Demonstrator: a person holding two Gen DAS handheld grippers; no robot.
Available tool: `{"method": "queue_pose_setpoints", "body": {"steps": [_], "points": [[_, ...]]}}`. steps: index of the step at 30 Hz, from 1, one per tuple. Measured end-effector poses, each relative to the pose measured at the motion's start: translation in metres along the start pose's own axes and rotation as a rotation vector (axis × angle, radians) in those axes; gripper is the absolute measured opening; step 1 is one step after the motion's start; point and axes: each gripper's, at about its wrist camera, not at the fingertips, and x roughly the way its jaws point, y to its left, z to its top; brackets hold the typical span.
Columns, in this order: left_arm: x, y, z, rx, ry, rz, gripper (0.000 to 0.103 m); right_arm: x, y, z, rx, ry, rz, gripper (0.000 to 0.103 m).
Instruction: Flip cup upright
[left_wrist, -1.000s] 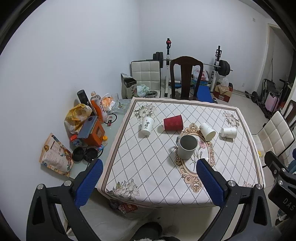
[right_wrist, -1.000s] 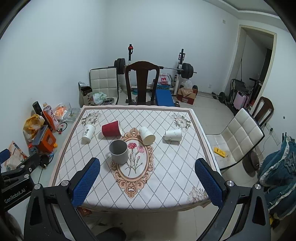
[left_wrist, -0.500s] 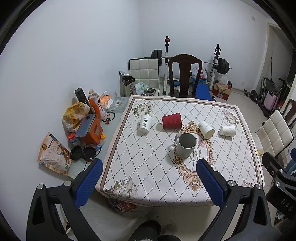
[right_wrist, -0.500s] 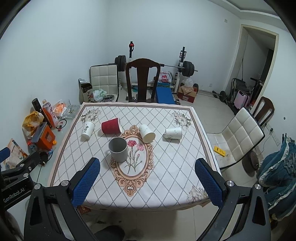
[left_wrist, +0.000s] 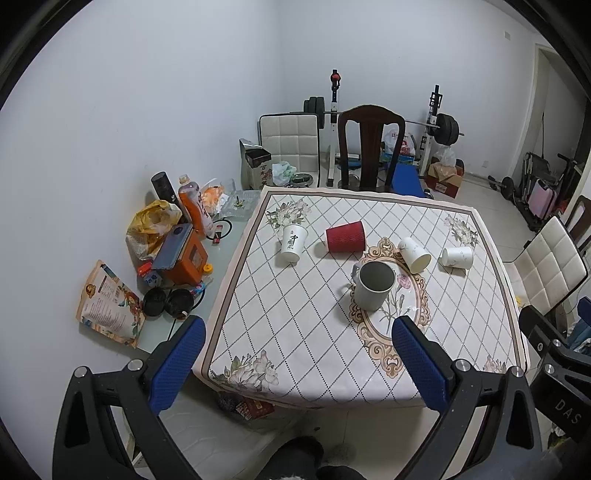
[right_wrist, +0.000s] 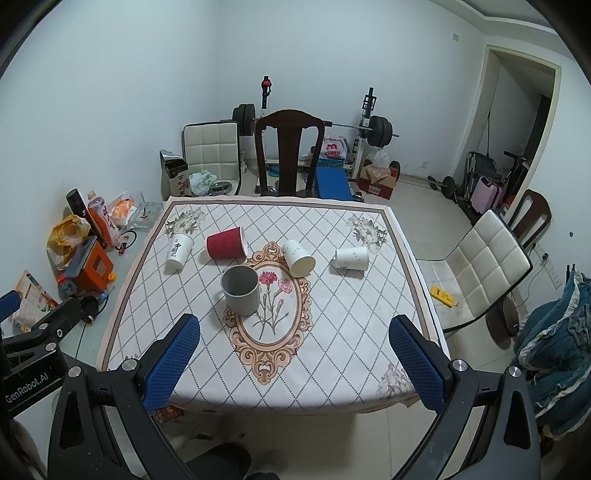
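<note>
Cups lie across the far half of the table: from the left, a white printed cup standing rim-down, a red cup on its side, an upright grey mug, then two white cups on their sides. Well short of them, above the near edge, the left hand-held gripper and right hand-held gripper both hang wide open, holding nothing.

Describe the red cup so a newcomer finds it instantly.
Start at the patterned tablecloth and its oval flower medallion. Just beyond the gray mug, toward the dark wooden chair, lies the red cup. It's the only red, ribbed one; the cups around it are white.
</note>
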Motion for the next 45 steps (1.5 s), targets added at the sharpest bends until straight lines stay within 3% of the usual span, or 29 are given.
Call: {"method": "queue_pose_setpoints", "body": {"steps": [45], "points": [[-0.01, 0.01, -0.013, 0.0, -0.005, -0.007, 0.103, -0.008, 0.013, -0.014, 0.012, 0.014, 0.005, 0.103]]}}
